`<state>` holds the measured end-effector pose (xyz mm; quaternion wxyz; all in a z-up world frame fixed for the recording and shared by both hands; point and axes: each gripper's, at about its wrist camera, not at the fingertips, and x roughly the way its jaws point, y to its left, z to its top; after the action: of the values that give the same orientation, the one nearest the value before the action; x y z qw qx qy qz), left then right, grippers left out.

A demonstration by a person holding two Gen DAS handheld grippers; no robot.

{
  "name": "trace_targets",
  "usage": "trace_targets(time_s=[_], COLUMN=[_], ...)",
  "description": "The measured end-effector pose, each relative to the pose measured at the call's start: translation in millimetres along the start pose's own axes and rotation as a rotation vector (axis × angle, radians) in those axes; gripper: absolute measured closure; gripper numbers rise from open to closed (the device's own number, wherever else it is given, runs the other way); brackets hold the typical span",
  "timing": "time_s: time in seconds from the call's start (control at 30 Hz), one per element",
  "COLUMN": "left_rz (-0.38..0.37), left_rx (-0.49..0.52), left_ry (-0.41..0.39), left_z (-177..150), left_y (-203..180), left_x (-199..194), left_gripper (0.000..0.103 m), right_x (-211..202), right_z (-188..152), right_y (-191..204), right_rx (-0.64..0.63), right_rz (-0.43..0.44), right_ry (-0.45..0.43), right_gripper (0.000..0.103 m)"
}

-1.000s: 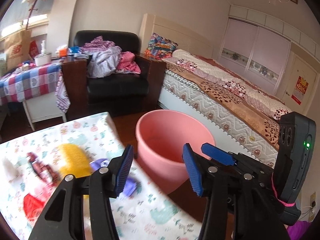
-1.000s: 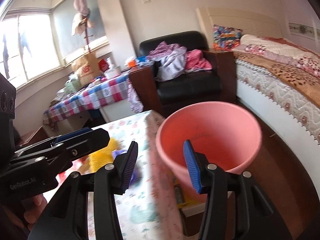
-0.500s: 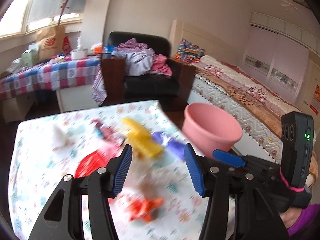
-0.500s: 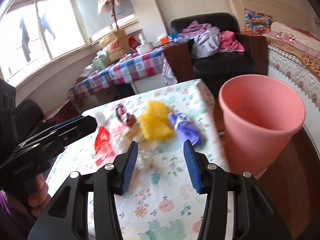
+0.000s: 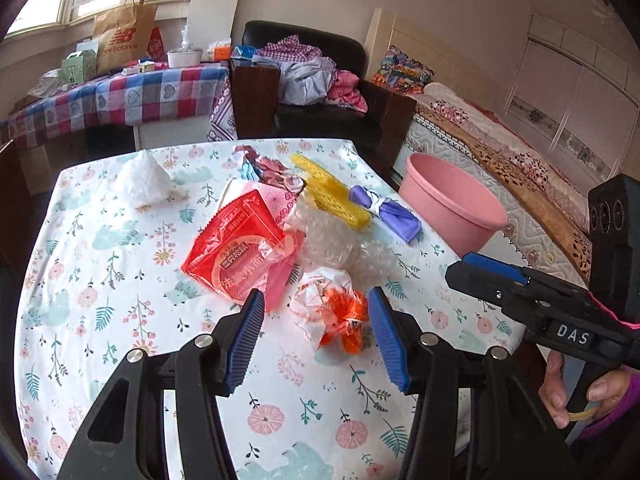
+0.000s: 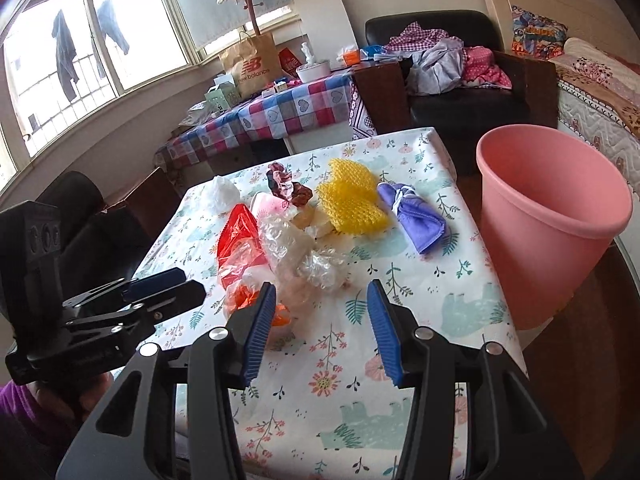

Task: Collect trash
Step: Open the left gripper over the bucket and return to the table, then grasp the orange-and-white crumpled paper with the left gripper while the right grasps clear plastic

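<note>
Orange-and-white crumpled wrapper (image 5: 334, 314) lies framed between the left gripper (image 5: 316, 330)'s spread, empty jaws; right gripper (image 6: 322, 330) likewise open and empty; next: descend, pinch, carry to pink bin (image 5: 452, 204).

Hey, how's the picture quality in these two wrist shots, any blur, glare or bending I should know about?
Left wrist view: sharp, the red plastic wrapper and the orange-and-white crumpled bag read clearly; fisheye bends the flowered tablecloth edges, corners go dark. Right wrist view: also sharp, but the bright window is blown out; the pink plastic bin looks stretched near the edge.
</note>
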<state>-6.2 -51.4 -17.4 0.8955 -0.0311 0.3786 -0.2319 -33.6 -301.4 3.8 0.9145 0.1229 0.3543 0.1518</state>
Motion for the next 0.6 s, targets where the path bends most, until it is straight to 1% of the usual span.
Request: trace_targets(time_s=[0.1, 0.13, 0.23, 0.33, 0.47, 0.6], left_rz=[-0.023, -0.026, -0.028, -0.010, 0.009, -0.025], left_rx=[0.012, 0.019, 0.039, 0.044, 0.000, -0.057], left_ry=[0.031, 0.046, 0.073, 0.103, 0.161, 0.168], left_z=[1.7, 0.9, 2.8, 3.2, 1.9, 0.8], left_y=[-8.3, -9.6, -19.3, -22.9, -13.9, -2.5], left_x=[8.2, 11.9, 21.7, 33.3, 50.4, 56.0], left_gripper=[0.050, 0.050, 0.050, 0.050, 0.050, 0.051], right_x=[-0.2, -0.2, -1.1, -2.3, 0.2, 4.2], right_z=[-1.3, -1.3, -3.5, -4.1, -3.9, -2.4], right_y=[-0.9, -1.3, -3.3, -2.4, -0.6, 1.8], right_rx=[0.002, 0.004, 0.015, 0.010, -0.001, -0.012], right_rz=[0.001, 0.012, 0.086, 0.112, 0.123, 0.128], right_ry=[0.011, 0.013, 0.014, 0.008, 0.016, 0.030], right_gripper=[0.055, 0.055, 0.055, 0.055, 0.055, 0.055])
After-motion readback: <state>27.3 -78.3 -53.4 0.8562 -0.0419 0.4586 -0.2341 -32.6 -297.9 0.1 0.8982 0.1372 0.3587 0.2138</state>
